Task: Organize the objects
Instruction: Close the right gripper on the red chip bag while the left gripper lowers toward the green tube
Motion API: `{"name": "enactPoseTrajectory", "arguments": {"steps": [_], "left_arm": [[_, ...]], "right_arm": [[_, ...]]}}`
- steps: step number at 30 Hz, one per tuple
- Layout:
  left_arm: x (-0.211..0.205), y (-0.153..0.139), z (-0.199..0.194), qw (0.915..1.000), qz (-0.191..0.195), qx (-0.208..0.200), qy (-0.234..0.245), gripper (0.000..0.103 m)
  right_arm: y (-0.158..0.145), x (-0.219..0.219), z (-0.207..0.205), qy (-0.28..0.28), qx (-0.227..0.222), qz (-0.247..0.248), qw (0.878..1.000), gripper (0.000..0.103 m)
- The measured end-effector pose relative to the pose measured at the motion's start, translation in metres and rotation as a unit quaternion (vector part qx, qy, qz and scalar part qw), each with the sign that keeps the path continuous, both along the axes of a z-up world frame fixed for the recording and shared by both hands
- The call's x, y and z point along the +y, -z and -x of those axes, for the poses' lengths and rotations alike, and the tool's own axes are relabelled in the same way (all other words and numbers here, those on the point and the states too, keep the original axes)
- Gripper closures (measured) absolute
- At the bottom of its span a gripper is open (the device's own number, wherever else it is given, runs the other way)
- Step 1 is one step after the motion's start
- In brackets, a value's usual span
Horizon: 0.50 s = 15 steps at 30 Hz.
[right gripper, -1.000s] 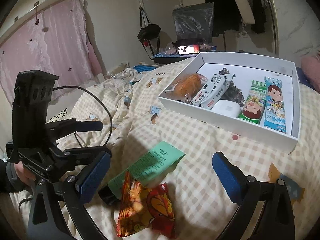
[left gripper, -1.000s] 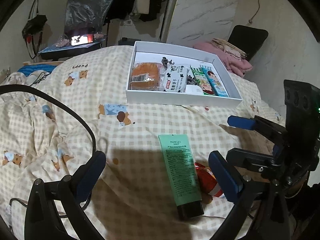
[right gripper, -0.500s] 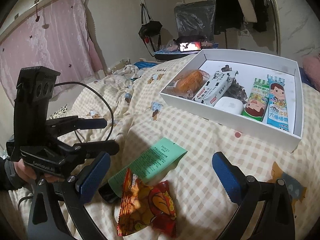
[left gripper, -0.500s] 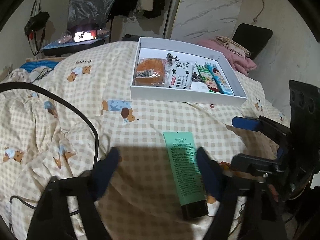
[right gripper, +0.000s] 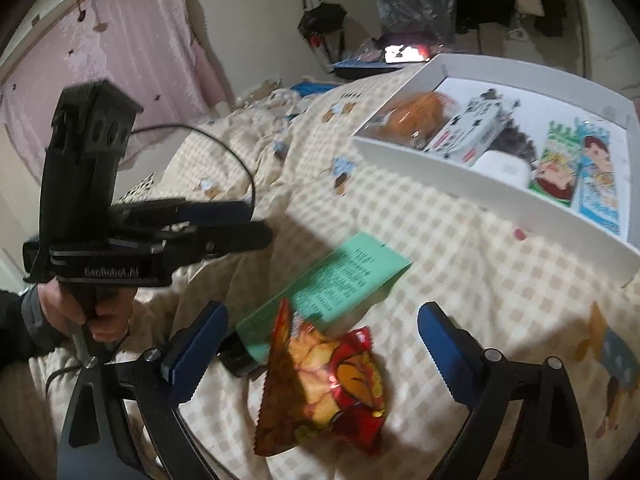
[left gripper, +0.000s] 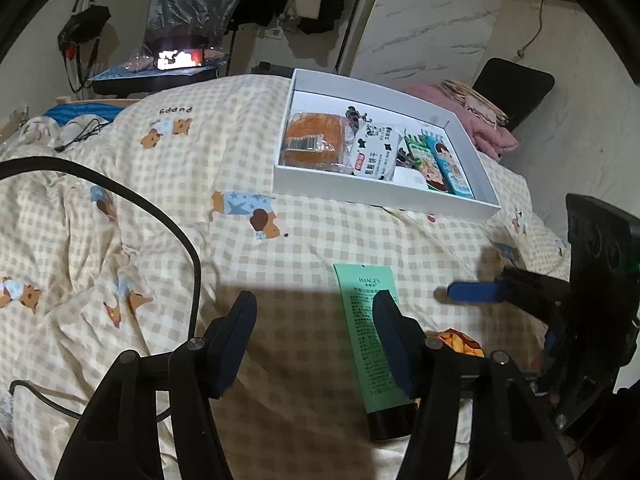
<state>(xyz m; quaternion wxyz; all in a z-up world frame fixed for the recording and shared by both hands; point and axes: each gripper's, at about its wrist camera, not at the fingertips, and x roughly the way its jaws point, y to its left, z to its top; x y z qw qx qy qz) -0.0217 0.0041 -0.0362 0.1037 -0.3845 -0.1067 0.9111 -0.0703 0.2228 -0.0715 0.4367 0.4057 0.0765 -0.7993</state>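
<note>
Nearest the right wrist camera, the right gripper (right gripper: 320,344) hangs over a red and yellow snack packet (right gripper: 324,384) that lies on the checked quilt (right gripper: 460,272). Its jaws stand wide and have just begun closing a little; the packet lies between the 2 blue pads without either one pressing on it. The packet's upper corner overlaps a green tube (right gripper: 336,280) with a black cap, flat on the quilt.

In the left wrist view, the left gripper (left gripper: 316,340) hovers above bare quilt just left of that tube (left gripper: 370,332). Its jaws have just been closing to about half spread, and nothing is between them; the right-side finger (left gripper: 394,344) passes in front of the tube, and I cannot tell whether it touches. A hand (right gripper: 86,312) grips this tool's handle.

Further back sits a white box (left gripper: 384,196) on the quilt, holding an orange bun, a black-and-white pouch, a white case and 2 cartoon-printed packets side by side.
</note>
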Motion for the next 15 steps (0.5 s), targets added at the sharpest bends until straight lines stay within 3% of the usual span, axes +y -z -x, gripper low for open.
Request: {"name": "enactPoseTrajectory", "arguments": {"steps": [4,11,12,13,15], "left_arm": [[-0.004,0.003,0.003,0.9999,-0.005,-0.008,-0.008,0.039],[-0.002,0.005,0.003,0.9999,-0.006,-0.012,-0.003,0.039],[-0.001,0.005,0.003,0.9999,-0.005,-0.013,-0.001,0.039],[0.0,0.005,0.004,0.9999,-0.004,-0.014,0.001,0.039],[0.001,0.006,0.004,0.9999,-0.003,-0.015,0.003,0.039]], "right_arm": [[0.005,-0.004,-0.002,-0.025,-0.021,-0.004,0.999,0.012],[0.009,-0.009,-0.006,-0.029,-0.014,-0.04,0.999,0.013],[0.009,-0.008,-0.005,-0.021,-0.016,-0.053,0.998,0.016],[0.011,-0.007,-0.003,-0.014,-0.02,-0.062,0.998,0.027],[0.015,-0.005,0.0,-0.008,-0.038,-0.078,0.996,0.033]]}}
